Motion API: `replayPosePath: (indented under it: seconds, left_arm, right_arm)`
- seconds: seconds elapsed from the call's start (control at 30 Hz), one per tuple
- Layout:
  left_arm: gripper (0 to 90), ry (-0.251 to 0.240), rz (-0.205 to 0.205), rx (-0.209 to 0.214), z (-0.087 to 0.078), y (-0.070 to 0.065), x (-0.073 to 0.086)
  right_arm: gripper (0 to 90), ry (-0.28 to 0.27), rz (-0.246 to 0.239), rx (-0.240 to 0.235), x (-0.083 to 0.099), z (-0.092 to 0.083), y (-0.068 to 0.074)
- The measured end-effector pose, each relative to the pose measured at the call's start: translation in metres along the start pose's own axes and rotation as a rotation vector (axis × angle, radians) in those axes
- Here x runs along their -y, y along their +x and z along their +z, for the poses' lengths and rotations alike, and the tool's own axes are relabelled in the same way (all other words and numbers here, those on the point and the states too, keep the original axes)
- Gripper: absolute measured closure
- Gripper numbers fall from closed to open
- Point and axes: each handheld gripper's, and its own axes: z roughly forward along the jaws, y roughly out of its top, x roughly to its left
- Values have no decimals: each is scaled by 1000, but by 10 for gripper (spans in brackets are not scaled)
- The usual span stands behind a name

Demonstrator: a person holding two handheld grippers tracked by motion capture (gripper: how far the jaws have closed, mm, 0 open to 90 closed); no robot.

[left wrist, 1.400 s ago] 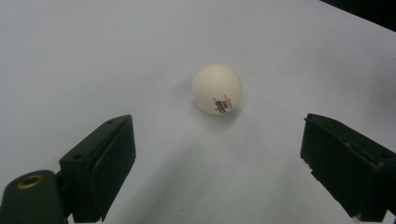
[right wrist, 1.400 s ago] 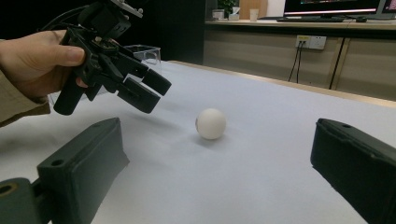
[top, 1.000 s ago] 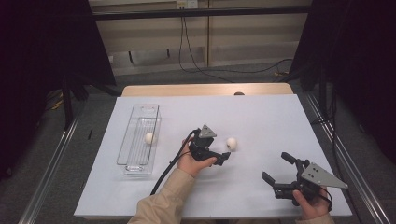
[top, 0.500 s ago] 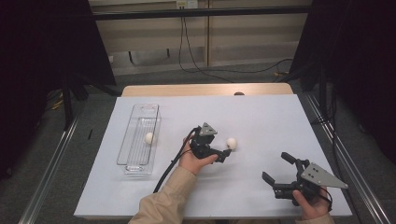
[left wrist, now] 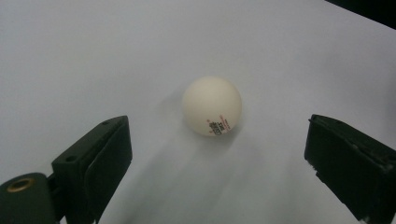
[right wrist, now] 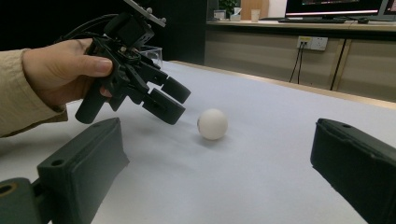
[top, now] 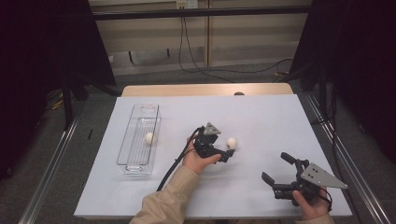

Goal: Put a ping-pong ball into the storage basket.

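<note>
A white ping-pong ball (top: 231, 143) with small print lies on the white table sheet (top: 261, 116). My left gripper (top: 223, 150) hovers just left of it, tilted down toward the ball. Its jaws have just been opening a little wider, and nothing is between them. The left gripper view has the ball (left wrist: 212, 106) ahead of the fingers (left wrist: 95, 163), untouched. My right gripper (top: 275, 166) rests near the front right edge, open and empty. Its view looks across at the ball (right wrist: 212, 124) and the left gripper (right wrist: 176, 103).
A clear oblong tray (top: 133, 161) stands at the left of the sheet with a second white ball (top: 149, 137) inside. A wooden table edge (top: 205, 89) runs along the back. Metal rails (top: 51, 158) flank the table.
The left gripper has edged slightly toward the ball, its jaws spread a touch wider. The ball and the right gripper have stayed put.
</note>
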Motion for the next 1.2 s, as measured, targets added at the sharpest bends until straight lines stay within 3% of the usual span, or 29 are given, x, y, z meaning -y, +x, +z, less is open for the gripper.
replayPosePath:
  seconds: [1.2]
  left_arm:
    - [80, 25, 38, -23, 19, -1, -4]
  right_arm:
    - [23, -6, 1, 4, -1, 0, 0]
